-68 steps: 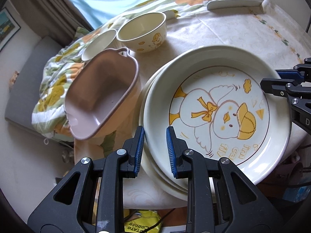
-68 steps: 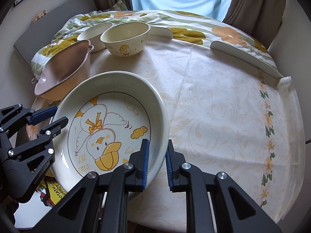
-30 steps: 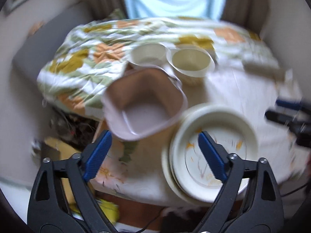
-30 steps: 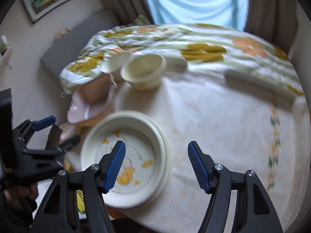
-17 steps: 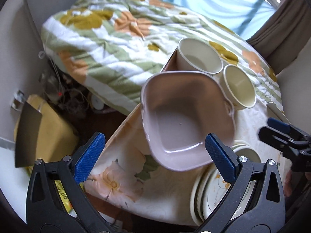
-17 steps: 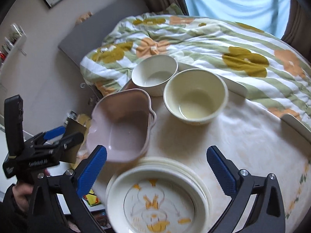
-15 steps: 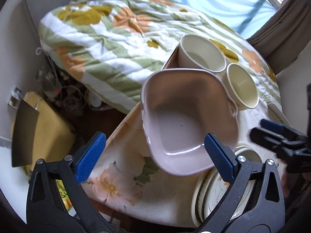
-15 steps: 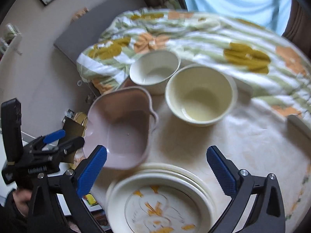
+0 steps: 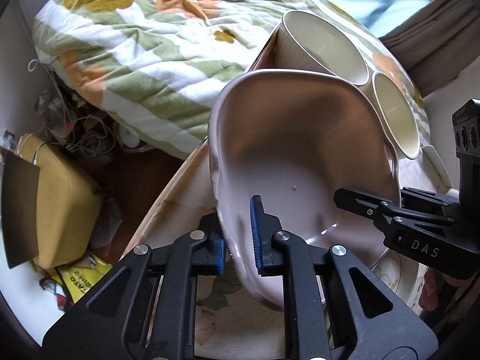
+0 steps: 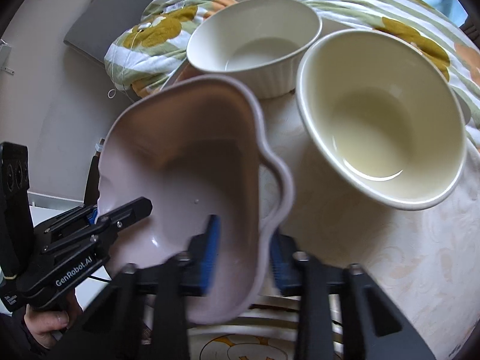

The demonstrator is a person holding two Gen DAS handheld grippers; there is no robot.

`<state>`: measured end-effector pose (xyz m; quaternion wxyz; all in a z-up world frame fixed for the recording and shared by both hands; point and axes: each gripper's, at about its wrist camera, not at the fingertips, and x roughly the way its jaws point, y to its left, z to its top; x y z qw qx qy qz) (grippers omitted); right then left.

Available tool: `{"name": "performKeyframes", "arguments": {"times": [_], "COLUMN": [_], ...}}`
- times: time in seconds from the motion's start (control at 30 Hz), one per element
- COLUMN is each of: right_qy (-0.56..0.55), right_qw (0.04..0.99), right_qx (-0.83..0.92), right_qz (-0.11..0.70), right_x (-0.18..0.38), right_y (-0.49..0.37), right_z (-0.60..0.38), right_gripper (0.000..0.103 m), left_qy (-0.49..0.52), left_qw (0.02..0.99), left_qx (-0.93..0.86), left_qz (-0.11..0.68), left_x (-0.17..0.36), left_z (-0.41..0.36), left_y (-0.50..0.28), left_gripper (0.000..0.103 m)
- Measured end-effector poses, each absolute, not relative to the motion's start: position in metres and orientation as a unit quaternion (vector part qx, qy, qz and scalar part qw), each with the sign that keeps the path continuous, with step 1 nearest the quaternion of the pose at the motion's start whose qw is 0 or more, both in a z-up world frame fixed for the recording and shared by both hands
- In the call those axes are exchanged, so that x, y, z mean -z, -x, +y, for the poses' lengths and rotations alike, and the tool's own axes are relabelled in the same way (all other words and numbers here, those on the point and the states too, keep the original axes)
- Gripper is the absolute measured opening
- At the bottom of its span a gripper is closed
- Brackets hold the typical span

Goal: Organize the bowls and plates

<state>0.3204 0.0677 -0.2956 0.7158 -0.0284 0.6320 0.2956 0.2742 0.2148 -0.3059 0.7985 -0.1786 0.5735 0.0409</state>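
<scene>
The left tongs [image 9: 238, 240] pinch the near left rim of the pink, square-ish glazed dish [image 9: 300, 162], one blue pad inside, one outside. The dish sits tilted at the near left edge of the worktop [image 10: 405, 255], partly over the stacked duck plates [image 10: 240, 342]. It looks hard, smooth, slippery and easy to chip. The right tongs [image 10: 243, 249] straddle its right rim by the wavy handle; whether they squeeze it, I cannot tell. Two hands seem wise.

Both grippers, wide open half second ago, now closed on pink dish [image 9: 300, 162]: left gripper [image 9: 238, 240] pinching near rim, right gripper [image 10: 243, 250] clamping handle side. Dish tilted.
</scene>
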Motion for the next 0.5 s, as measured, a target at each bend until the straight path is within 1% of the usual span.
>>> {"name": "performKeyframes", "arguments": {"times": [0.1, 0.27, 0.5], "right_qy": [0.032, 0.031, 0.008], "right_qw": [0.722, 0.731, 0.757], "right_qx": [-0.289, -0.289, -0.296], "right_qz": [0.627, 0.617, 0.582], "right_x": [0.295, 0.287, 0.255], "right_y": [-0.32, -0.312, -0.292], "right_z": [0.067, 0.066, 0.049], "right_gripper": [0.017, 0.017, 0.017], "left_qy": [0.175, 0.156, 0.123], "left_qw": [0.802, 0.813, 0.838], "left_qx": [-0.038, -0.038, -0.035], "left_qz": [0.57, 0.56, 0.53], "left_x": [0.303, 0.293, 0.249], "left_z": [0.217, 0.214, 0.198], "left_y": [-0.275, -0.271, -0.252], "left_gripper": [0.012, 0.012, 0.012]}}
